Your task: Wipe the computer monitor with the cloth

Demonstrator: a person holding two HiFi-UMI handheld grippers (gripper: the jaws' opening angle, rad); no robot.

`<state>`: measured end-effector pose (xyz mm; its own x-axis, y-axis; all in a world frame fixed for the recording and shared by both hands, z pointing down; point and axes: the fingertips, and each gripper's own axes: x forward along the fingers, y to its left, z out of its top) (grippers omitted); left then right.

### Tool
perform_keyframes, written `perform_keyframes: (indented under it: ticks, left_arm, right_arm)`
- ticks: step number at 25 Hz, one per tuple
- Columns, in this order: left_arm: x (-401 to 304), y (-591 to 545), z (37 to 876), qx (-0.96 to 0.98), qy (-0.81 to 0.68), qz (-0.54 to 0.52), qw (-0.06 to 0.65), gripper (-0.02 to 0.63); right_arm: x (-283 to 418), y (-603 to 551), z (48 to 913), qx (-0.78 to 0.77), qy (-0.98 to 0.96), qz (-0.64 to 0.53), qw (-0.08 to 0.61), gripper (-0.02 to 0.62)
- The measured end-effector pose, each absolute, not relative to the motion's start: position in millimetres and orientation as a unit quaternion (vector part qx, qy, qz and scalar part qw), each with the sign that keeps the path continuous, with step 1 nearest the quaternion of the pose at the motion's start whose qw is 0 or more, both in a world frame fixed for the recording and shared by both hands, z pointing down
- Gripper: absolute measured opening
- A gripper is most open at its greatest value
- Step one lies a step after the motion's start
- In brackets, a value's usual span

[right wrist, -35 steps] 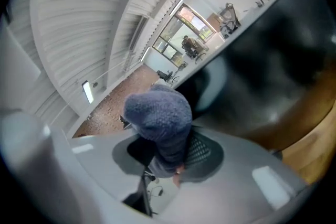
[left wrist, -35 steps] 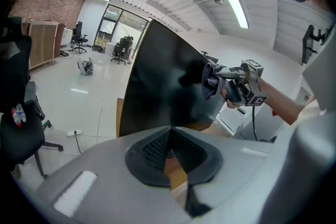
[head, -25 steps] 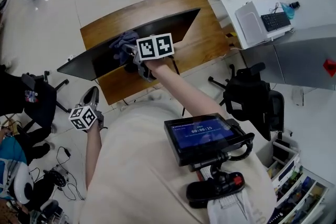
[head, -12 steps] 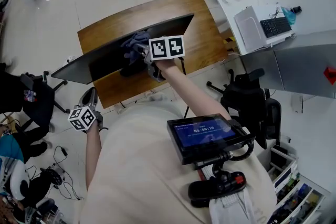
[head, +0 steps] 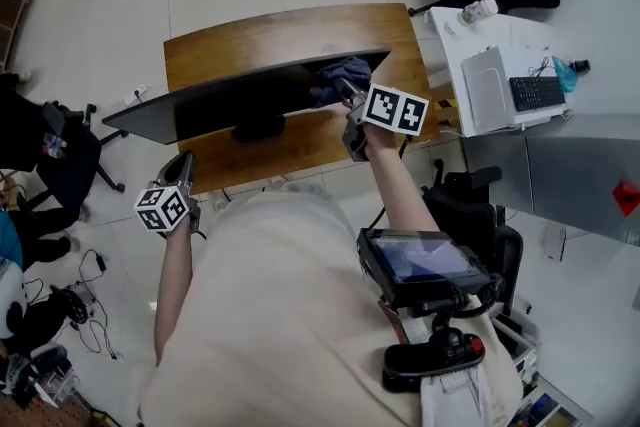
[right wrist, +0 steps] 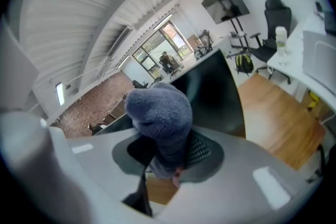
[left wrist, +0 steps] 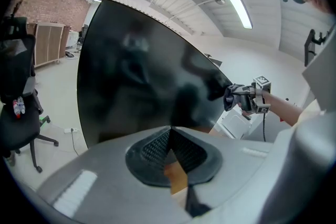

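Wiping stroke in hand: my right gripper (head: 350, 103), fingers (right wrist: 206, 148) clenched on the grey-blue cloth (head: 340, 75), sets it against the far right end of the monitor (head: 250, 100), which stands on the wooden worktop (head: 250, 35). Left gripper (head: 182, 170): fingers (left wrist: 152, 147) closed together on nothing, held low off the worktop's near left edge, well apart from the screen. Next move, as I judge it: draw the cloth leftward with light pressure, not letting it slip off the right edge; the screen's length lies open, bare worktop to the right, white desk (head: 500, 35) well apart.
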<state>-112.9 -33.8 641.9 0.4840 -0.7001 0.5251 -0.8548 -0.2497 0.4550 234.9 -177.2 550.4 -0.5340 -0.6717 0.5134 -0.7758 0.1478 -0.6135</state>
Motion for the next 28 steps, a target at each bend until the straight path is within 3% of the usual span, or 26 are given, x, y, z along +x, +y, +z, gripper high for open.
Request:
perform_keyframes:
  ticks: [2, 6, 10, 18, 28]
  left_arm:
    - [-112.2, -33.0, 642.2, 0.783, -0.497, 0.107, 0.360, -0.014]
    - [-115.4, -31.9, 644.2, 0.783, -0.496, 0.103, 0.362, -0.015]
    - [-110.7, -34.6, 647.1, 0.785, -0.494, 0.100, 0.361, -0.014]
    - [-102.1, -34.4, 653.5, 0.787, -0.491, 0.107, 0.359, -0.014]
    - [-107.3, -32.8, 661.6, 0.779, -0.497, 0.116, 0.364, -0.014]
  right_arm:
    - [232.3, -165.8, 549.2, 0.489, -0.775, 0.385, 0.107, 0.110]
    - [178.8, -124.2, 592.7, 0.439, -0.817, 0.261, 0.269, 0.112]
    - [112.5, -92.8, 641.9, 0.343, -0.840, 0.239, 0.346, 0.110]
    - [38.2, -86.6, 687.3, 0.245, -0.843, 0.189, 0.441, 0.110]
    - [23.2, -68.5, 715.5, 0.210, -0.830, 0.194, 0.479, 0.112]
